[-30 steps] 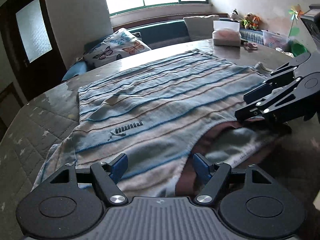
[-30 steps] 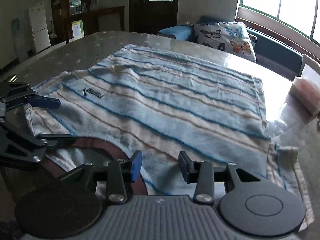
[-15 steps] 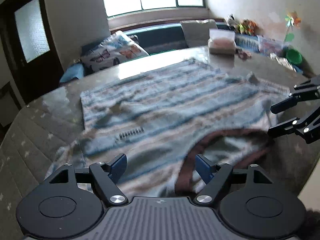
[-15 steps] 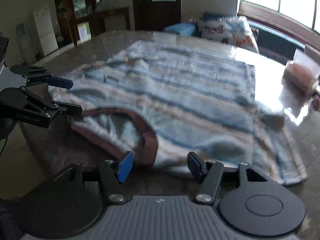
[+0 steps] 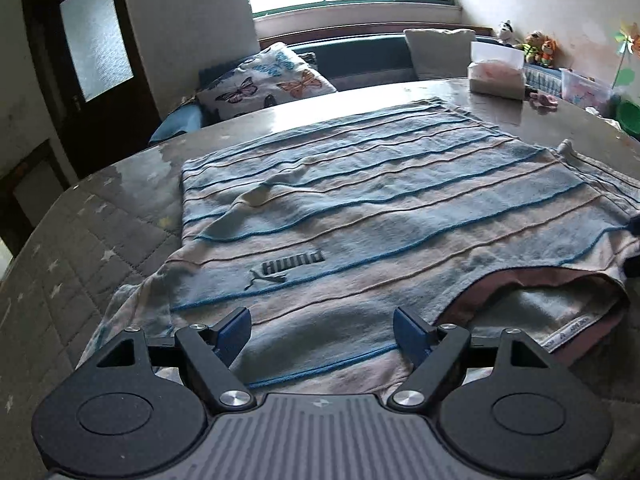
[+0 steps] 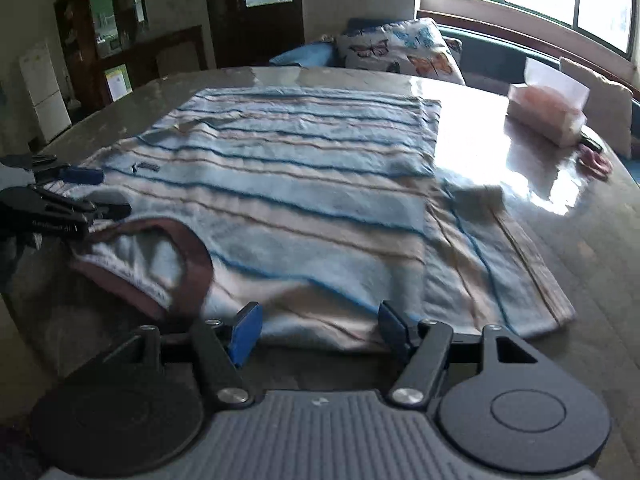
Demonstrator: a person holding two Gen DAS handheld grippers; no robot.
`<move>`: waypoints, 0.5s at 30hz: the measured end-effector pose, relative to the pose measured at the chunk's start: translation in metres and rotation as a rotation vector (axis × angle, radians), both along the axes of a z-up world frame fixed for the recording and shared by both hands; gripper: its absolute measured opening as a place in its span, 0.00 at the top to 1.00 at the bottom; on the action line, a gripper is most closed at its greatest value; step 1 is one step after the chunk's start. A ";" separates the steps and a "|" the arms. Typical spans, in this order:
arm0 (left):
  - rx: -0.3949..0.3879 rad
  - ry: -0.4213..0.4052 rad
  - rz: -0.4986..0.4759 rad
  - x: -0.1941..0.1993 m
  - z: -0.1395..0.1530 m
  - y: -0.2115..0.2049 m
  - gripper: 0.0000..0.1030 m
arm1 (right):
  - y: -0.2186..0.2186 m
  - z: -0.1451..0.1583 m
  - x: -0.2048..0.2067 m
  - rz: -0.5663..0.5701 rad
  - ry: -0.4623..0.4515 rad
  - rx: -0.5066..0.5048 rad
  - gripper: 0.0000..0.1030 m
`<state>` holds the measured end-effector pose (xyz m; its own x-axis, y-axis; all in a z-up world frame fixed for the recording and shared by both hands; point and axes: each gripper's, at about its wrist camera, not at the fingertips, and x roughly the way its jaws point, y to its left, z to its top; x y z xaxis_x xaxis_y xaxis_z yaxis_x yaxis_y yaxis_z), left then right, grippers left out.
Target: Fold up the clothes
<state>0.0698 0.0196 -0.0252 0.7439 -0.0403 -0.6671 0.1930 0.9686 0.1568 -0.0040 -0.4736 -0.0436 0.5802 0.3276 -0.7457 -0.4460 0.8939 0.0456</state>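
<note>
A blue and beige striped shirt point(image 5: 380, 208) lies flat, front up, on the grey table point(image 5: 100, 220), its brown collar point(image 5: 540, 304) toward me. My left gripper point(image 5: 322, 332) hovers open over the shoulder area left of the collar, below the dark logo point(image 5: 288, 270), gripping nothing. In the right wrist view the shirt point(image 6: 300, 184) spreads ahead with the collar point(image 6: 160, 256) at left. My right gripper point(image 6: 318, 330) sits at the shirt's near edge right of the collar; its jaws are opening, with cloth lying between them, unpressed. The left gripper point(image 6: 114, 193) shows at far left.
A tissue box point(image 6: 548, 116) and a small pink item point(image 6: 596, 162) sit on the far right of the table. A butterfly cushion point(image 5: 264, 84) lies on the window bench beyond. The table's near edge runs just below both grippers.
The right gripper slid right along the shirt's near edge, away from the collar, and its jaws widened. It has nearly left the left wrist view. The left gripper shifted slightly left.
</note>
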 end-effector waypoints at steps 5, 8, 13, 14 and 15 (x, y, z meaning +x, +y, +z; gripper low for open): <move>0.009 0.001 0.006 -0.001 0.000 -0.001 0.20 | -0.001 0.015 0.006 0.004 -0.033 0.033 0.36; 0.005 0.003 0.010 -0.001 0.000 0.000 0.19 | 0.003 0.015 0.022 -0.007 -0.062 0.055 0.36; -0.005 0.007 0.022 -0.009 0.000 0.005 0.16 | 0.000 -0.003 0.043 -0.044 -0.033 0.052 0.36; -0.011 0.008 0.026 -0.011 0.000 0.007 0.14 | -0.003 -0.005 0.040 -0.039 -0.035 0.051 0.36; -0.020 0.012 0.033 -0.013 0.000 0.009 0.14 | -0.005 -0.005 0.038 -0.034 -0.036 0.047 0.36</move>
